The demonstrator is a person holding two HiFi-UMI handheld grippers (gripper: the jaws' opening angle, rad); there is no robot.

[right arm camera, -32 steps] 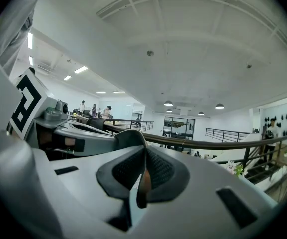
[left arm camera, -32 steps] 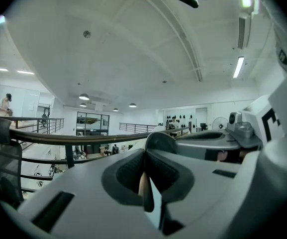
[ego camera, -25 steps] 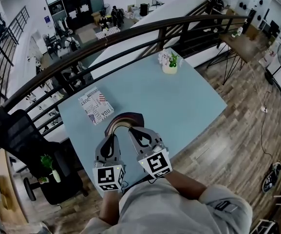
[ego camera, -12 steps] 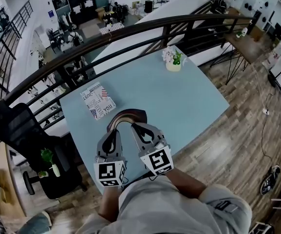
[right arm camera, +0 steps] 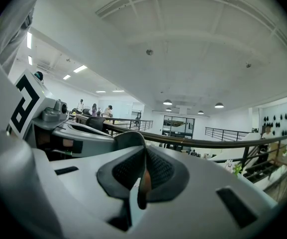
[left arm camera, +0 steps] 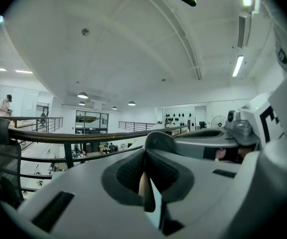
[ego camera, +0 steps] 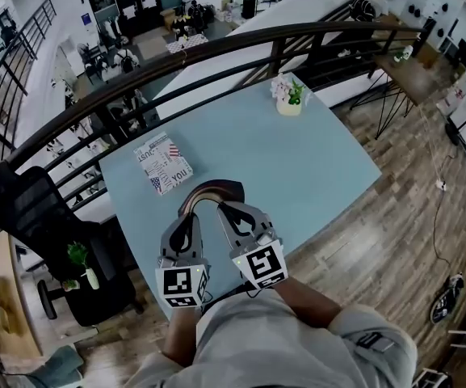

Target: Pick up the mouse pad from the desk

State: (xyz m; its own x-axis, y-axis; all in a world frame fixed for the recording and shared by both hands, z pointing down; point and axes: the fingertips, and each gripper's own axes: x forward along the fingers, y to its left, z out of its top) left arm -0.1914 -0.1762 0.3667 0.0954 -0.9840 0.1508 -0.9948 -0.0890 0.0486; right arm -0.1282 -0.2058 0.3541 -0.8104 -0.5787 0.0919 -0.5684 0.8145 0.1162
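The mouse pad (ego camera: 213,192), dark with a brownish underside, is lifted off the light blue desk (ego camera: 305,168) and bent into an arch. My left gripper (ego camera: 186,218) is shut on its left end and my right gripper (ego camera: 226,212) on its right end. In the left gripper view the jaws of the left gripper (left arm camera: 148,180) pinch a thin edge of the mouse pad (left arm camera: 143,188). In the right gripper view the right gripper (right arm camera: 142,176) likewise clamps the mouse pad (right arm camera: 144,184) edge-on. Both grippers hover over the desk's near edge.
A printed book (ego camera: 163,163) lies on the desk to the far left of the pad. A small flower pot (ego camera: 288,98) stands at the far corner. A dark railing (ego camera: 216,51) runs behind the desk. A black office chair (ego camera: 39,217) stands to the left.
Both grippers and the bent pad stay where they were. Only the head view has shifted slightly.
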